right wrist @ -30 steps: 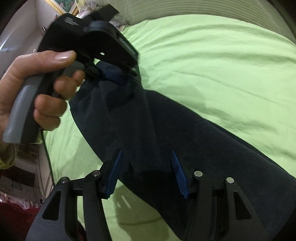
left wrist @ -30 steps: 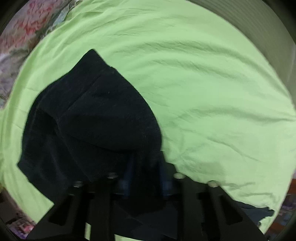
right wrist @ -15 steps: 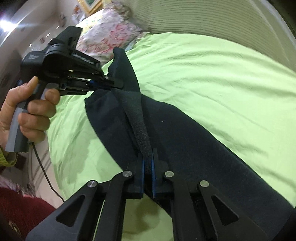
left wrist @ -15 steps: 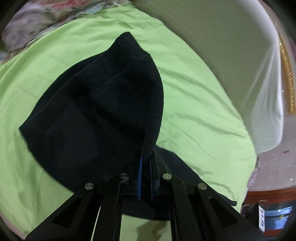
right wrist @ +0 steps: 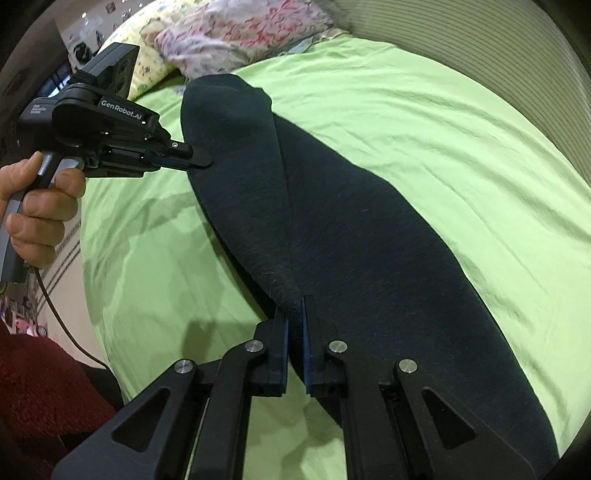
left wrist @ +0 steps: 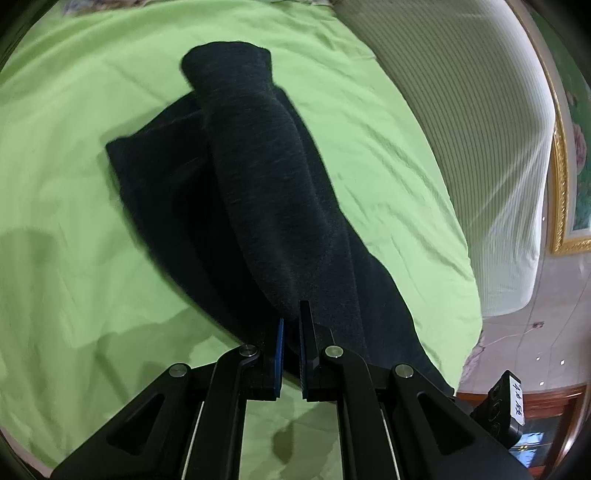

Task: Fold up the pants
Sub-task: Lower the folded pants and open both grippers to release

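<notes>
From the left wrist camera, the left gripper [left wrist: 291, 325] has its jaws clamped on a raised fold of the dark pants [left wrist: 258, 177], the blue pads pressed against the cloth. The pants lie lengthwise on the green bedsheet [left wrist: 74, 184], stretching from the gripper toward the sheet's far edge, with the lifted fold draped over the flatter layer beneath. Beyond the sheet's right edge hangs a striped white cover [left wrist: 487, 147]. At the lower right is a black block with a white label [left wrist: 517, 402]; its handwriting is too small to read.

From the right wrist camera, the right gripper [right wrist: 295, 321] is likewise closed on a pinch of the pants [right wrist: 351, 240]. Across the cloth, a hand [right wrist: 37, 218] holds the left gripper [right wrist: 199, 157], marked "GenRobot.AI", nipping the fabric's left edge. Flowered pillows [right wrist: 229, 33] sit at the sheet's [right wrist: 461, 129] far end.
</notes>
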The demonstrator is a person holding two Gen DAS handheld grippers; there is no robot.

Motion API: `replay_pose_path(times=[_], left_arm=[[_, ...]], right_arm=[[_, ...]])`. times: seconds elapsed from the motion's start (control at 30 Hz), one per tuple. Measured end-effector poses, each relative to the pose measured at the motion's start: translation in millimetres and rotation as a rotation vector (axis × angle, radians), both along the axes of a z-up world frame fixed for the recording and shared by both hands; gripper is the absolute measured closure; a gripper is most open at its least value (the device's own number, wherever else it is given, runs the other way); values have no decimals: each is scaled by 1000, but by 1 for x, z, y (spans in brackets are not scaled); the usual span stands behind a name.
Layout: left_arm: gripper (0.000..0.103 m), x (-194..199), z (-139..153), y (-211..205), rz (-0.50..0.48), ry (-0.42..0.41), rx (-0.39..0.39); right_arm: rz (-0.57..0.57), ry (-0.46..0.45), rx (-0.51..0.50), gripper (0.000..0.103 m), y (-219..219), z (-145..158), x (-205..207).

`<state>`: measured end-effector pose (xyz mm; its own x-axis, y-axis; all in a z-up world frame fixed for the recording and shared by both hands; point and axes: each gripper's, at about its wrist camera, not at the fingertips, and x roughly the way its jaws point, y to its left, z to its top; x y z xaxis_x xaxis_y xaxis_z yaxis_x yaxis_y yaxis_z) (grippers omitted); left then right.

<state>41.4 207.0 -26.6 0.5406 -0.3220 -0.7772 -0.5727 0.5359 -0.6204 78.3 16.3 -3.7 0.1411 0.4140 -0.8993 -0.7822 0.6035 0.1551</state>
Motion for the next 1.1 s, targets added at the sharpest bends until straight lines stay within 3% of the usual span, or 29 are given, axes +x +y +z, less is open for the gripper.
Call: replay_pose_path(times=[0.13, 0.37, 0.5, 0.63, 0.87, 1.1], left_arm=[[98, 7, -9, -1, -4, -2, -15], [96, -19, -18, 1, -18, 12, -28], [94, -23, -24, 6, -24, 16, -40], [84, -28, -19, 13, -18, 29, -20], [59, -35, -16, 44, 67, 61, -5], [45, -33, -24, 86, 144, 106, 14]], right_arm=[[15, 8, -23, 96, 5, -5, -1], [18, 41, -55, 96, 8, -15, 1], [-6, 77, -69, 83, 9, -18, 6], [-28, 81, -38, 64, 8, -11, 8], [-131, 92, 63, 61, 3, 6, 34], [-297, 85, 114, 61, 4, 6, 90]])
